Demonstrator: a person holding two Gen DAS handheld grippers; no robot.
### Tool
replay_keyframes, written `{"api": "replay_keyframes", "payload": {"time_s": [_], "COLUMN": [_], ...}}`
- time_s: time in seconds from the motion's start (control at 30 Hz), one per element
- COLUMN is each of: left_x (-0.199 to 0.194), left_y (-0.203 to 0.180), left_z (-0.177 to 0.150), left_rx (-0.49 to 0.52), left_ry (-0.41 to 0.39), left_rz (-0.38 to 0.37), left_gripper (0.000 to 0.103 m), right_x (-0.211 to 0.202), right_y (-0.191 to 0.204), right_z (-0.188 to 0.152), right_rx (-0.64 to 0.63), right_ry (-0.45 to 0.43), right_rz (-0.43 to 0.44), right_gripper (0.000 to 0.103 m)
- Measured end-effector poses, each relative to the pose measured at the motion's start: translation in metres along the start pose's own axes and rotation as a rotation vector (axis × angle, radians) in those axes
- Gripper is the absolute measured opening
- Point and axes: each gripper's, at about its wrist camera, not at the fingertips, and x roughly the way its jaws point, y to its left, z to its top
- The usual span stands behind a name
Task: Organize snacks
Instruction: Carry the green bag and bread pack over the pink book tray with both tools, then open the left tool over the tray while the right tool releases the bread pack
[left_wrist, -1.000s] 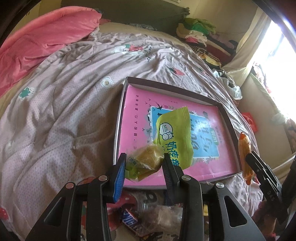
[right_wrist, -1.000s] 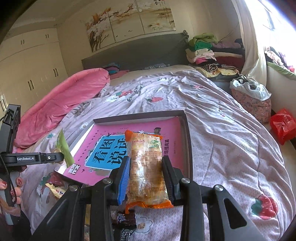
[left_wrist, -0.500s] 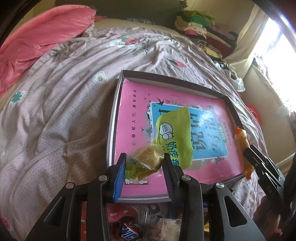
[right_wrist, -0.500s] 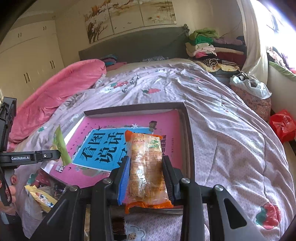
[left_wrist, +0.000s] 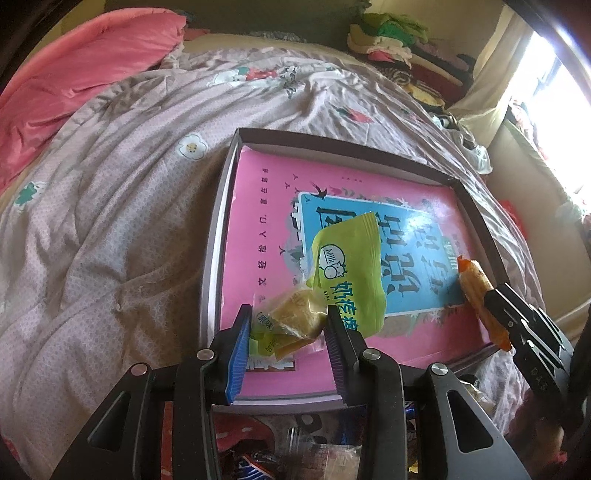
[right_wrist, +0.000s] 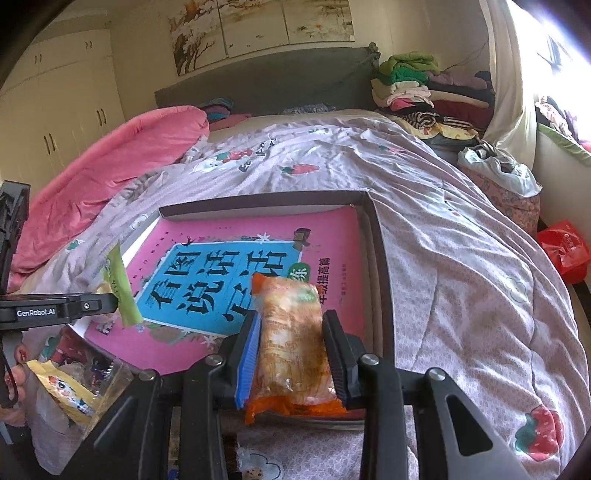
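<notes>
Snacks hang over shallow box (left_wrist: 218, 236); pink book (left_wrist: 266, 221) lies inside.

"Milk" with a little cow logo sits on the green snack packet (left_wrist: 347, 273), mid-frame in the left wrist view; "GenRobot.AI" is printed on the left gripper (right_wrist: 107, 308) at the far left of the right wrist view; big Chinese characters on the pink book (right_wrist: 221, 284)

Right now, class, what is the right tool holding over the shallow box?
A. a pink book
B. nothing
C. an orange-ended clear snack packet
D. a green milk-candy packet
C: the right tool pinches an orange-ended clear snack packet between its pads, above the shallow box.
</notes>
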Motion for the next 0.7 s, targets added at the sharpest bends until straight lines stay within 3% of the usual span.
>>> {"api": "replay_keyframes", "payload": {"time_s": [0.7], "left_x": [0.0047], "left_y": [-0.0013], "left_z": [-0.0031], "left_rx": [-0.011], "left_ry": [0.012], "left_rz": [0.001], "left_gripper": [0.044], "right_x": [-0.002], "right_y": [0.0002], "right_z": [-0.0015], "right_rx": [0.004], "right_ry": [0.0], "right_rz": [0.002], "right_gripper": [0.033]}}
